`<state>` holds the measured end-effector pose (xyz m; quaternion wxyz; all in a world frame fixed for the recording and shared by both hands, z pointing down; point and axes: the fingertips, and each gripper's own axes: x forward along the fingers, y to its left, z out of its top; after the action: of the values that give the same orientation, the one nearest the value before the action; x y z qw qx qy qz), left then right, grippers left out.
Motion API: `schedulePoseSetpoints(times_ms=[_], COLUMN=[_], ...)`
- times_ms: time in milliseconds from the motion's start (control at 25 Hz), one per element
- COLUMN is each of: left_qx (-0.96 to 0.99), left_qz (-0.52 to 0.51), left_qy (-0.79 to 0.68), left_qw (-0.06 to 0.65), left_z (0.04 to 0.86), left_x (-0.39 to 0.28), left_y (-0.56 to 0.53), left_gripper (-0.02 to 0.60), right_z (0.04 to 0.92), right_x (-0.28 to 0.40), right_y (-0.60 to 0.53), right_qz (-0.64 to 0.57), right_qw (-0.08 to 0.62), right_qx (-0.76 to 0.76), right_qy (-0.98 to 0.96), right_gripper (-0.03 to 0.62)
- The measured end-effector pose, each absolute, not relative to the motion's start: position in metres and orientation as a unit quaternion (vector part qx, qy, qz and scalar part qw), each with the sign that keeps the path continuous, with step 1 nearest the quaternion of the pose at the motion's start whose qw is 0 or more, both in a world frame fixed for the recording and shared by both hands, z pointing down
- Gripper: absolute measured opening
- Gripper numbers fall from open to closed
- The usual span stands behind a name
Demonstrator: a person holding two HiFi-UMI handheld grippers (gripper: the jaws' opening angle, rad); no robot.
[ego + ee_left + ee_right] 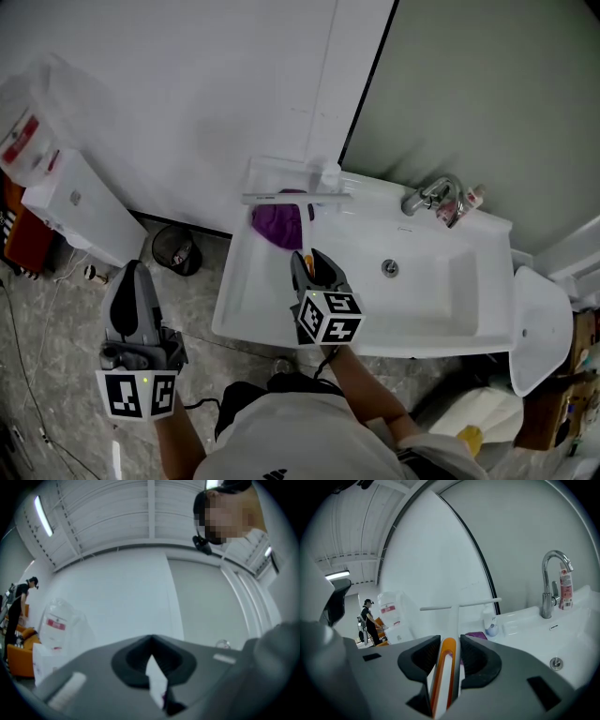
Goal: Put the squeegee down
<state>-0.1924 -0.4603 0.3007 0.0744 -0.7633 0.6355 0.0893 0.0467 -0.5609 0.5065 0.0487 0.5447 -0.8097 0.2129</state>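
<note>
- Squeegee (453,620): one unit. It has an orange-and-white handle, a white shaft and a thin white cross-bar that forms a T at the far end.
- Location: I hold the squeegee over the left part of the sink (441,323). The cross-bar is at the back left corner, near the wall. I cannot tell whether the bar touches the rim.
- Right gripper (449,644): both jaws are clamped on the handle, one on each side.
- Left gripper (151,641): the jaws are pressed together with nothing between them. In the head view it hangs over the floor, well apart from the sink.
- Count, grippers: two.
- Count, sink area: one faucet (551,583), one drain (555,663), one purple cloth (278,223) and one soap bottle (490,623).
- The cloth lies in the basin, just below the cross-bar.
- Count, floor: one dark bin (175,248), left of the sink.
</note>
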Motion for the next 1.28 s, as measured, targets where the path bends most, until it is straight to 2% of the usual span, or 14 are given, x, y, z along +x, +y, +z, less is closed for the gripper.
schedulePoseSetpoints(times_ms=[640, 1280], left_qx=[-0.773, -0.755], left_qz=[0.066, 0.042], left_qy=[0.627, 0.651], left_qw=[0.062, 0.059], left_z=[0.305, 0.309], left_x=[-0.209, -0.242], left_y=[-0.486, -0.477], left_gripper=[0.006, 0.008], right_z=[0.594, 0.636], right_x=[0.045, 0.032], right_y=[-0.603, -0.633], right_qz=[0.308, 0.336], right_qw=[0.106, 0.147], right_qx=[0.584, 0.608], right_qy=[-0.743, -0.704], right_gripper=[0.13, 0.13])
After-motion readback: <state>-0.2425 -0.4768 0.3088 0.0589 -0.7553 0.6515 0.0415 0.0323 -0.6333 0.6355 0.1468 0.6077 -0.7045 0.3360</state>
